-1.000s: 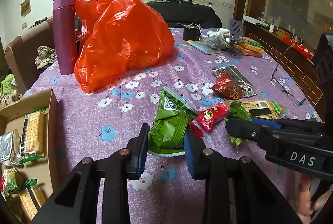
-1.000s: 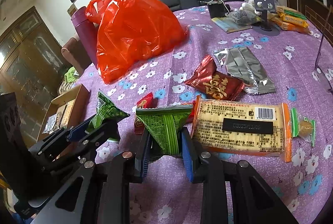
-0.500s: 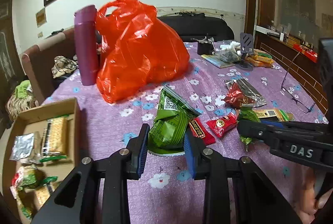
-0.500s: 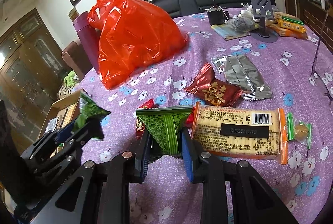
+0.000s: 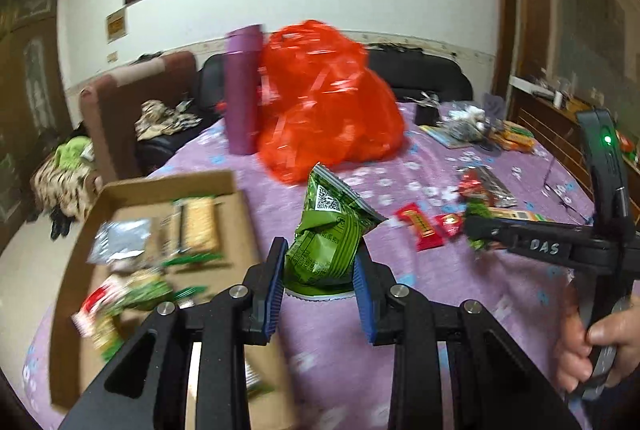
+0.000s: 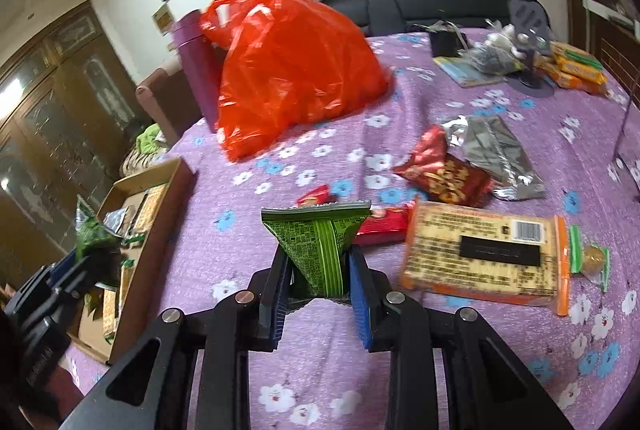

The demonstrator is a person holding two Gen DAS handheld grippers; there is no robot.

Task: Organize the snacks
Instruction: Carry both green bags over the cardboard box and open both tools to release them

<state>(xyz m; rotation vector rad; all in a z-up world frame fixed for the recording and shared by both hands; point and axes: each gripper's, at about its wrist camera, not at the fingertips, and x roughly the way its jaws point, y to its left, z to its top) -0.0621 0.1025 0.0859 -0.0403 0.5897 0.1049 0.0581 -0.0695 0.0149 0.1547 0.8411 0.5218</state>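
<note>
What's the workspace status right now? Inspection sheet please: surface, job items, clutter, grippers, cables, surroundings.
Surface: purple floral tablecloth, crowded.
Job's things: cardboard box at the table edge, partly filled with snacks; cracker pack, red packets and silver pouch loose on the cloth.
Clutter: orange plastic bag, purple flask, phone stand.
Grippers: left gripper shut on green snack bag; right gripper shut on green triangular packet.
Cables: nothing seen.
Surroundings: dark sofa, framed painting, wooden cabinets.
</note>
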